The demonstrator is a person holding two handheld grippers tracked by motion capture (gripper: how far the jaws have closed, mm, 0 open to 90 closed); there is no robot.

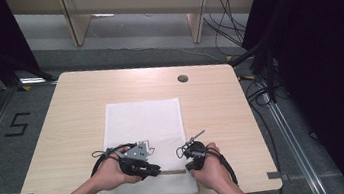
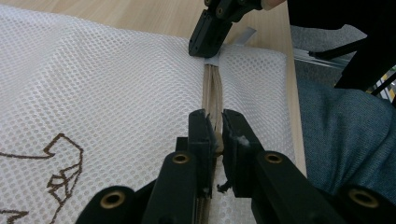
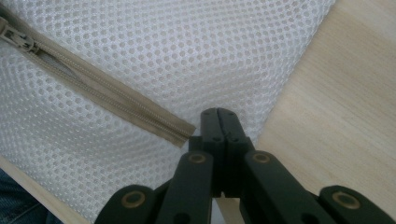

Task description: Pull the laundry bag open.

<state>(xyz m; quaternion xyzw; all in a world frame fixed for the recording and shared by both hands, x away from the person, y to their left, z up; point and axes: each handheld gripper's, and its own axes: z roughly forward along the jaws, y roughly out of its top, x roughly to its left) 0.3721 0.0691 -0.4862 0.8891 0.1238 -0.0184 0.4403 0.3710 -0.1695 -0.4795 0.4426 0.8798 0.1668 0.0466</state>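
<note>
Fingers (image 2: 204,135) of the left gripper (image 2: 215,133) clenched on the zip of a white mesh laundry bag (image 1: 143,126); right gripper's fingers (image 3: 212,122) pressed together at the zip's closed end.

Working outward from the bag's near edge: the tan zipper (image 2: 213,88) runs along that edge, its long axis across the surface (image 1: 71,115) from one gripper to the other, while the bag's own long axis points away from the person. The left gripper appears to pinch the slider or pull; what sits between the pads is hard to tell. The right gripper (image 3: 223,120) is shut just beside the zip's end (image 3: 184,133), probably nipping mesh to anchor it. To do this well, I judge: keep the anchor still and draw the slider (image 3: 14,39) straight along the teeth, low and level, so the mesh stays taut.
</note>
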